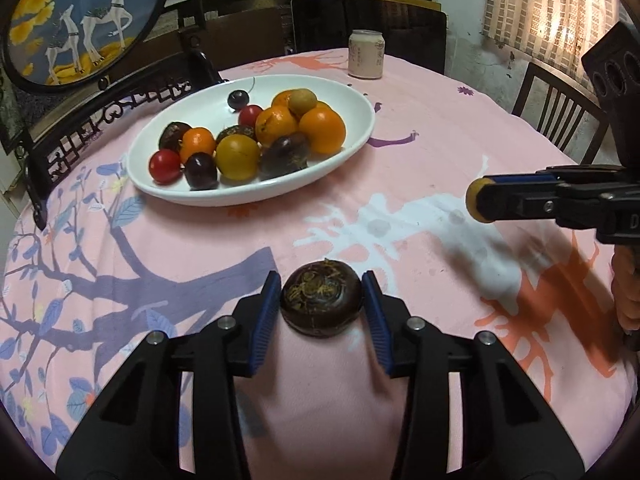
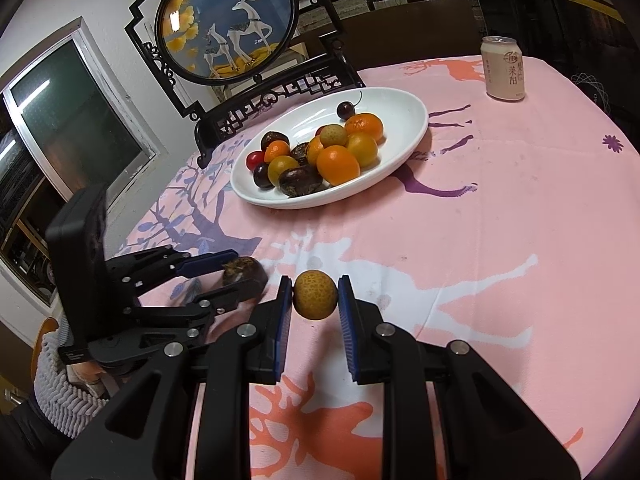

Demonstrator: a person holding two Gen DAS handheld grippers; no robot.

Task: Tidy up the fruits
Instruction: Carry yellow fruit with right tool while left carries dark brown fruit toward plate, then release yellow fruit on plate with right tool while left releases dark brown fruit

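Note:
My left gripper [image 1: 322, 298] is shut on a dark brown water chestnut [image 1: 322, 305] and holds it above the pink tablecloth. It also shows in the right wrist view [image 2: 244, 274] at the left. My right gripper [image 2: 315, 295] is shut on a small yellow-brown longan [image 2: 315, 294], just above the cloth; it also shows in the left wrist view [image 1: 476, 200] at the right. A white oval plate [image 1: 192, 194] [image 2: 416, 108] farther back holds oranges, cherry tomatoes, dark cherries, chestnuts and a longan.
A pale drink can [image 1: 365, 54] [image 2: 503, 69] stands behind the plate. A round deer-picture screen on a black carved stand [image 1: 80, 16] [image 2: 228, 20] stands at the table's back left. Dark chairs [image 1: 560, 108] are around the table.

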